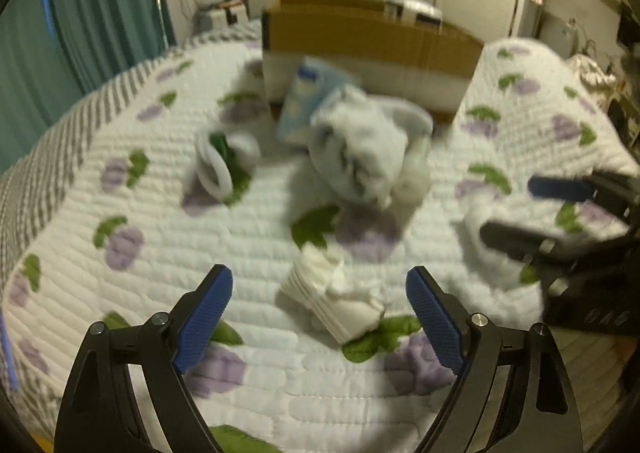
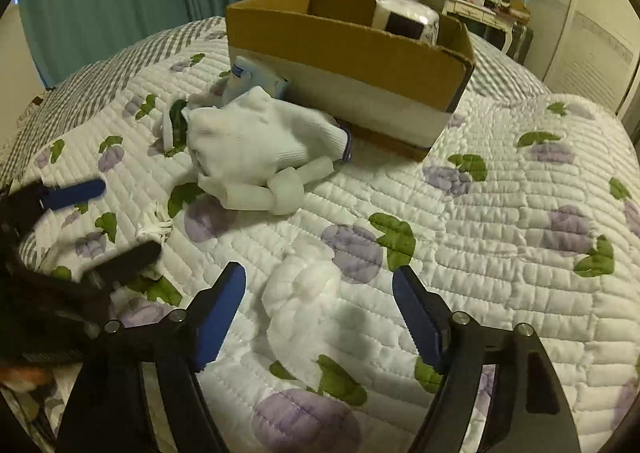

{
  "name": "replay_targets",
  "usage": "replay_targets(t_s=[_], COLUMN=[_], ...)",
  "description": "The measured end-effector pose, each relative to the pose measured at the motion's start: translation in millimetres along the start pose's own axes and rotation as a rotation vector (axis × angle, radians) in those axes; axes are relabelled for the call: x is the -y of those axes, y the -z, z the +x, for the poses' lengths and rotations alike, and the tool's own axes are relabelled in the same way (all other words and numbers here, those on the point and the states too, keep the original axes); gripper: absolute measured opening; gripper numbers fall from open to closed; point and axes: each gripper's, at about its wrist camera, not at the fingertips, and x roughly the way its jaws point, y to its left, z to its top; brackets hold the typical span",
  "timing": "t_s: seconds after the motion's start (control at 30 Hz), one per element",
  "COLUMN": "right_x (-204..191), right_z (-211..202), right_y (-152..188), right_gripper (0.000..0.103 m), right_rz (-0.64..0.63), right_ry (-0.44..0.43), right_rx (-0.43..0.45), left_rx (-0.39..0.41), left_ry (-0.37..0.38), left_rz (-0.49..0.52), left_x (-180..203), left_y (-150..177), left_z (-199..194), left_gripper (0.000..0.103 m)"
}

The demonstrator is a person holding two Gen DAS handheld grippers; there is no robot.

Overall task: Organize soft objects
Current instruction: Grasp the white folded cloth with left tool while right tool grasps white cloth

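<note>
On the quilted bed (image 2: 500, 253), both tongs gape empty, left tongs (image 1: 320, 317) straddling a folded white cloth (image 1: 336, 305), right tongs (image 2: 320, 313) over a fluffy wad (image 2: 304, 285), apparently bound for the cardboard box (image 2: 344, 53).

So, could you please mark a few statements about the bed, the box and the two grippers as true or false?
1. Both grippers are open and hold nothing. True: the left gripper and the right gripper both have their jaws apart.
2. The cardboard box stands on the floor. False: it stands on the quilt.
3. A folded white sock lies between the left gripper's fingers, not yet gripped. True.
4. The box is empty. False: a wrapped pack sits inside it.
5. The white glove lies in front of the box. True.
6. The quilt is plain white. False: it has purple and green prints.
</note>
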Motion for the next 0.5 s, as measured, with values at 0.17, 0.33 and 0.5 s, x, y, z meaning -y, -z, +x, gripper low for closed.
replay_targets(t_s=[0.17, 0.33, 0.5], right_x=[-5, -9, -9], right_z=[19, 29, 27], right_y=[0, -1, 0], right_gripper=[0.054, 0.035, 0.032], right_rz=[-0.019, -0.022, -0.016], right_ry=[-0.03, -0.038, -0.027], right_rx=[-0.066, -0.101, -0.086], left_rx=[-0.042, -0.072, -0.061], left_ry=[0.033, 0.095, 0.122], left_rz=[0.005, -0.018, 0.011], left_x=[3, -4, -2], left_y=[8, 8, 9], left_z=[15, 21, 15], left_gripper=[0.089, 0.073, 0.044])
